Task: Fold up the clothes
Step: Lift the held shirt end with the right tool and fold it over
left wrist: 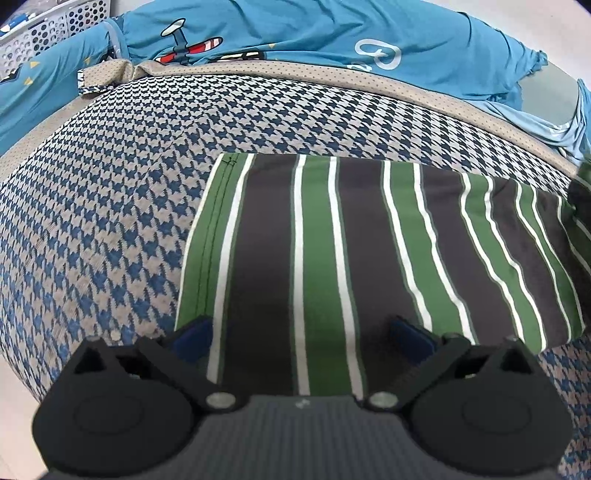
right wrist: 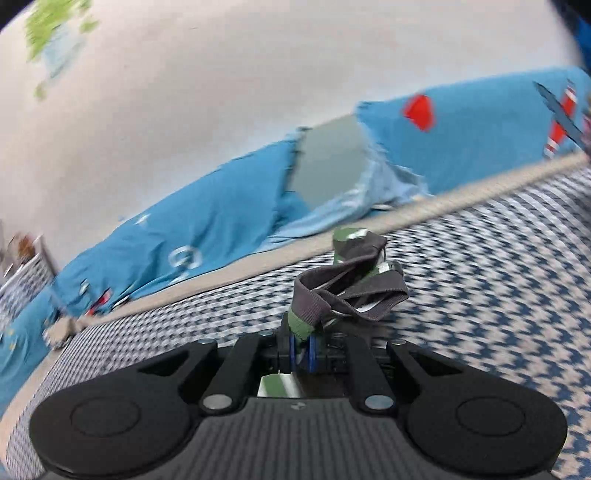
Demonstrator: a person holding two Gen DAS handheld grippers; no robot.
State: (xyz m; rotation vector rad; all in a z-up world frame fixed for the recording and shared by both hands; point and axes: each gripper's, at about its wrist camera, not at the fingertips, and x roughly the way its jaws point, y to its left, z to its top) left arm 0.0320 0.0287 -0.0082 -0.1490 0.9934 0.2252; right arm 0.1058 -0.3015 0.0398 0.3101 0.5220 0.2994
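A: Left gripper (left wrist: 301, 332) first: your fingers (left wrist: 192, 338) are spread wide, released, hovering over the near edge of the striped garment (left wrist: 332, 251), gripping nothing.

B: Where's the garment?

A: Flat on the houndstooth cover (left wrist: 110, 184), blue blanket (left wrist: 314, 33) behind.

B: Right side?

A: Right gripper (right wrist: 302, 350) is clenched on a bunched grey-and-green end (right wrist: 347, 288). Risk, I'd judge: with nothing pinning the left side, your pull could drag the whole garment and skew the fold.
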